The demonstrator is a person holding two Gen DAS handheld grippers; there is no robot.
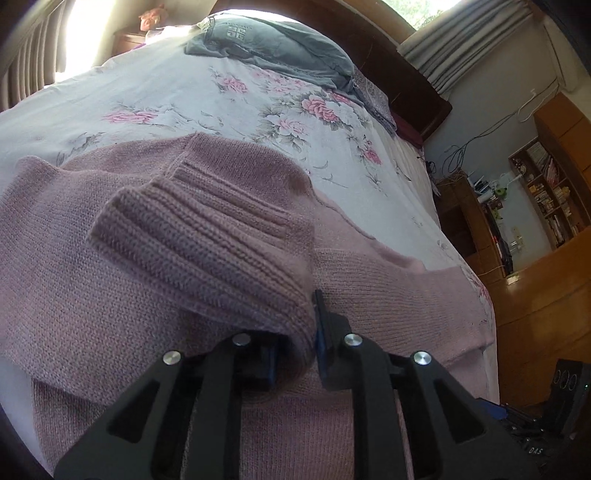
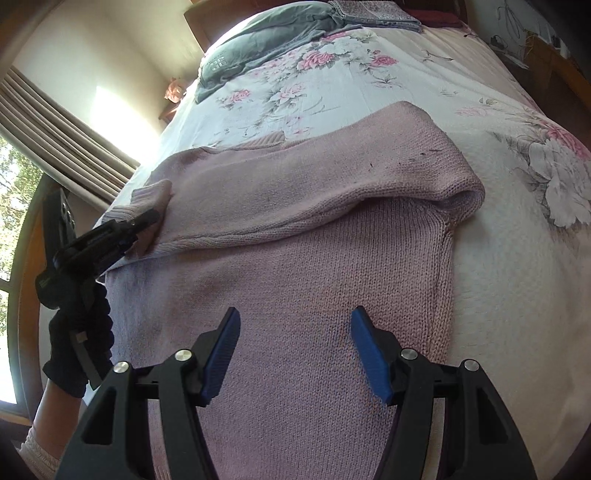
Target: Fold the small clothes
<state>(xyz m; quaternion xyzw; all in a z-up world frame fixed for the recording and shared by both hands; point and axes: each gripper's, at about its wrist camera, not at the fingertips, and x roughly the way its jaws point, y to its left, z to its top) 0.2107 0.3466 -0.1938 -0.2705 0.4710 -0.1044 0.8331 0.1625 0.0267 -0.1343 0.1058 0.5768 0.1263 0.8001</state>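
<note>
Far left in right wrist view: a black-gloved hand (image 2: 79, 339) holds the left gripper (image 2: 147, 218), its tip at the sweater's left edge. In left wrist view the left gripper (image 1: 295, 347) has its jaws closed narrow on the ribbed cuff (image 1: 207, 236) of a sleeve; knit bunches between the blue pads (image 1: 320, 343), w/ the cuff lifted a bit above the sweater body.

Centre: the pink knit sweater (image 2: 295, 295) lies flat on the bed, atop a white floral bedspread (image 2: 369, 74). One sleeve (image 2: 332, 184) is folded across the chest, running left-right, its fold bulging at the right shoulder. The right gripper (image 2: 295, 350) hangs over the lower body of the sweater, jaws spread wide, nothing between them; can't tell if the tips touch the knit.

Further back: a grey garment (image 2: 258, 40) is crumpled near the bed's head, w/ a patterned folded cloth (image 2: 376, 14) just beside it.

Right side, left wrist view: wooden shelves (image 1: 554, 195) w/ books and clutter, well apart from the bed.
</note>
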